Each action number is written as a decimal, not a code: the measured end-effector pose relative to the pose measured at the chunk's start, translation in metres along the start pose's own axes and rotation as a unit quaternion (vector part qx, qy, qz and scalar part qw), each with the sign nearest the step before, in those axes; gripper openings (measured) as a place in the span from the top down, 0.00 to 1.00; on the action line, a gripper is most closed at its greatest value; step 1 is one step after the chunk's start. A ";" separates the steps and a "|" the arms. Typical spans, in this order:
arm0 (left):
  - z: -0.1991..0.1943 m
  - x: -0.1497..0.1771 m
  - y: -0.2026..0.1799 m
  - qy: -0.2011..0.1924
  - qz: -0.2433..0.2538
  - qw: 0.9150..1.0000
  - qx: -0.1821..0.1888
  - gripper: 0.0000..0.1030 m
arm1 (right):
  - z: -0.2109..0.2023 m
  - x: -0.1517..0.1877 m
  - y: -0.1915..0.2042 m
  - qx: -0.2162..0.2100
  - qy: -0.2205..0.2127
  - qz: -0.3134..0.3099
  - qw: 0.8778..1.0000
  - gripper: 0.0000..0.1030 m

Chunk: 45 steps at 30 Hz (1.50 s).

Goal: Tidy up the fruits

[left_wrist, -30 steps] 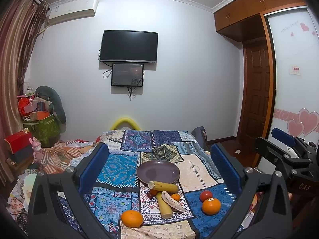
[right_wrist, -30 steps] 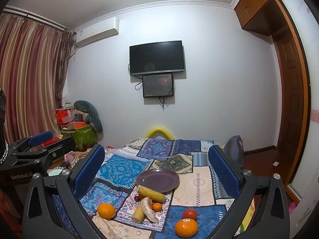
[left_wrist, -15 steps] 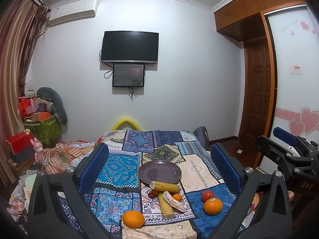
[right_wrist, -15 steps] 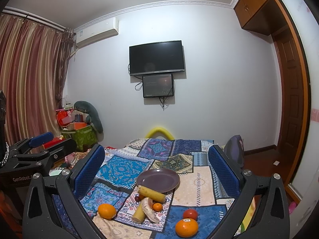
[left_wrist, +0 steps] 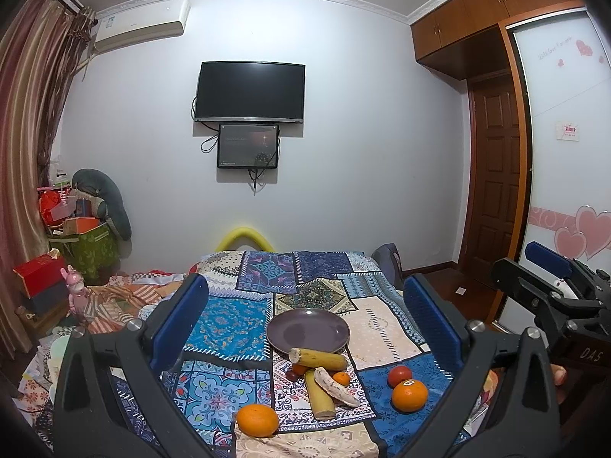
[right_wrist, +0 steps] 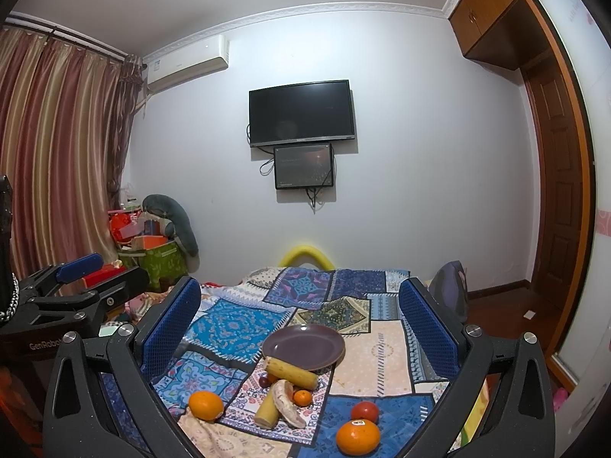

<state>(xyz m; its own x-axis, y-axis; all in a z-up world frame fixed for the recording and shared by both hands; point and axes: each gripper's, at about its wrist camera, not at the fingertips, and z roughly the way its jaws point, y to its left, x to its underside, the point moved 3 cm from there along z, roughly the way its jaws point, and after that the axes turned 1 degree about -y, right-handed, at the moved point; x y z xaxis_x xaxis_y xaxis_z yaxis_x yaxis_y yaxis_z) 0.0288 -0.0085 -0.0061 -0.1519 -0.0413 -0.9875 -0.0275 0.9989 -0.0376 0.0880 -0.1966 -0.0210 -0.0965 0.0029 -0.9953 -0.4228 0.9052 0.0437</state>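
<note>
An empty purple plate (left_wrist: pixel 307 331) (right_wrist: pixel 304 346) lies on a patchwork cloth. In front of it lie two yellow bananas (left_wrist: pixel 319 358), a pale peeled piece (left_wrist: pixel 336 381), a small tangerine (left_wrist: pixel 341 378) and a dark red fruit (left_wrist: pixel 292 375). One orange (left_wrist: pixel 257 420) (right_wrist: pixel 206 405) lies front left, another (left_wrist: pixel 409 395) (right_wrist: pixel 358 437) front right beside a red tomato (left_wrist: pixel 400 375) (right_wrist: pixel 364 411). My left gripper (left_wrist: pixel 305 328) and my right gripper (right_wrist: pixel 301 328) are open, empty, held above the near edge.
The cloth (left_wrist: pixel 233 320) covers a bed. A cluttered heap (left_wrist: pixel 76 229) stands at the left wall by the curtains. A wooden door and wardrobe (left_wrist: pixel 496 175) are at the right. The right gripper shows in the left wrist view (left_wrist: pixel 550 297).
Both grippers have edged slightly forward and up; the fruit and plate have not moved.
</note>
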 end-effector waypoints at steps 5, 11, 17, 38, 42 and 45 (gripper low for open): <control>-0.002 0.000 -0.002 -0.006 0.005 1.000 -0.005 0.00 | 0.000 0.000 0.000 0.000 0.000 0.001 1.000 0.00; -0.002 0.000 -0.003 -0.004 0.002 1.000 0.001 0.00 | -0.001 -0.001 0.001 0.001 -0.001 0.001 1.000 0.00; 0.000 0.000 -0.002 0.000 -0.002 1.000 0.005 0.00 | -0.002 -0.001 0.001 0.003 -0.001 0.002 1.000 0.00; 0.068 0.068 0.035 0.132 0.030 0.990 -0.027 0.00 | 0.045 0.066 -0.052 0.052 0.116 -0.013 0.992 0.00; 0.088 0.095 0.047 0.183 0.029 0.982 -0.026 0.11 | 0.057 0.086 -0.065 0.053 0.156 -0.017 0.986 0.00; 0.104 0.115 0.057 0.219 0.025 0.975 -0.021 0.16 | 0.065 0.102 -0.072 0.051 0.189 -0.017 0.981 0.02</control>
<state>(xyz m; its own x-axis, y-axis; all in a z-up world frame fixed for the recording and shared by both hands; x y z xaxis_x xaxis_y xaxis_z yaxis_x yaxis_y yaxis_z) 0.1130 0.0457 -0.1372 -0.5605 -0.0073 -0.8281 -0.0480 0.9986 0.0237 0.1667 -0.2339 -0.1309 -0.4191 -0.1676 -0.8923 -0.3415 0.9397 -0.0161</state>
